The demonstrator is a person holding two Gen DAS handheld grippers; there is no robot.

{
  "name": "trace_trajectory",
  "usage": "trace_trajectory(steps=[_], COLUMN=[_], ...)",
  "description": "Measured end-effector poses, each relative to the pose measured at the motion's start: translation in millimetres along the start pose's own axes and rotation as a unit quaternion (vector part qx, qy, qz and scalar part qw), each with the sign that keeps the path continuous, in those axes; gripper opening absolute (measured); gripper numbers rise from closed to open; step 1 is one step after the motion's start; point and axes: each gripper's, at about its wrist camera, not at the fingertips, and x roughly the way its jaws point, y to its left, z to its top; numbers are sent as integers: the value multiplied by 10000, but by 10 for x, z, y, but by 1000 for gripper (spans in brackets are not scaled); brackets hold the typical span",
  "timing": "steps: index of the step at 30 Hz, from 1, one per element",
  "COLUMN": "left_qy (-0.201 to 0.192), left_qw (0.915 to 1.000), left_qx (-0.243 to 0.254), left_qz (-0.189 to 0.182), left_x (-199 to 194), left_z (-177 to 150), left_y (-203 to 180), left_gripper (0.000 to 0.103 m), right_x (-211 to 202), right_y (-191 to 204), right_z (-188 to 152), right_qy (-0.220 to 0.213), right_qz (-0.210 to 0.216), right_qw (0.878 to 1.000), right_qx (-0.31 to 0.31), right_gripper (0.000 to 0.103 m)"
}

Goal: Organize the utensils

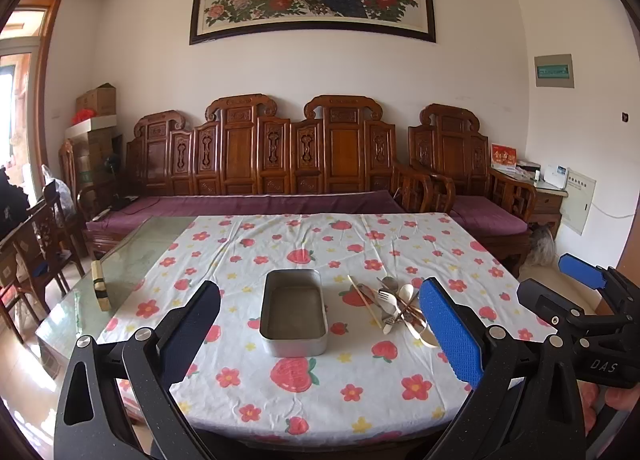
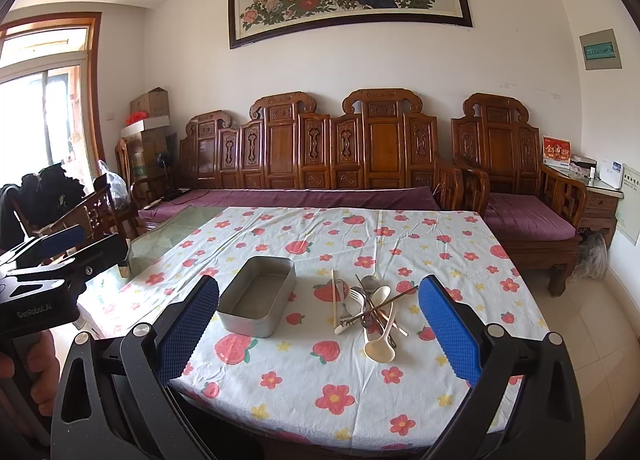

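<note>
Left claw (image 1: 316, 324): black frame, blue ribbed pads, spread wide, nothing between the pads, hovers over near edge of counter.
Right claw (image 2: 318, 326): same build, spread wide, empty, hovers at near edge too.
Counter (image 2: 452, 260): covered by white cloth printed with red flowers and strawberries; bare glass strip on its far-left side.
Tin (image 1: 294, 312): rectangular grey metal tray, empty, on the cloth in left-wrist view centre, between the left claw's pads in frame but well beyond them.
Utensils (image 2: 370, 312): loose crossed pile just right of the tin, apart from it.
Pile contents: metal fork (image 2: 352, 300), cream plastic spoon (image 2: 382, 344), pale wooden chopstick (image 2: 334, 300), metal spoons, darker thin sticks; exact count unclear.
Background: carved wooden bench (image 1: 280, 148) with purple cushion behind the counter.
</note>
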Motion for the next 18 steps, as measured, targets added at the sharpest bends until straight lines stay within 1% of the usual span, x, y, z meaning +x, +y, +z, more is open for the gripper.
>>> trace_trajectory(steps=[14, 18], left_qy=[-2, -23], left_qw=[10000, 10000], left_qx=[17, 28], left_qz=[6, -4], left_x=[-17, -23], left_z=[0, 40], left_y=[2, -61], left_gripper=[97, 97], right_x=[1, -3], right_y=[26, 24], right_z=[9, 12], right_qy=[10, 5], right_qz=[-1, 0], right_qw=[10000, 10000], right_qx=[-3, 0], right_gripper=[101, 101])
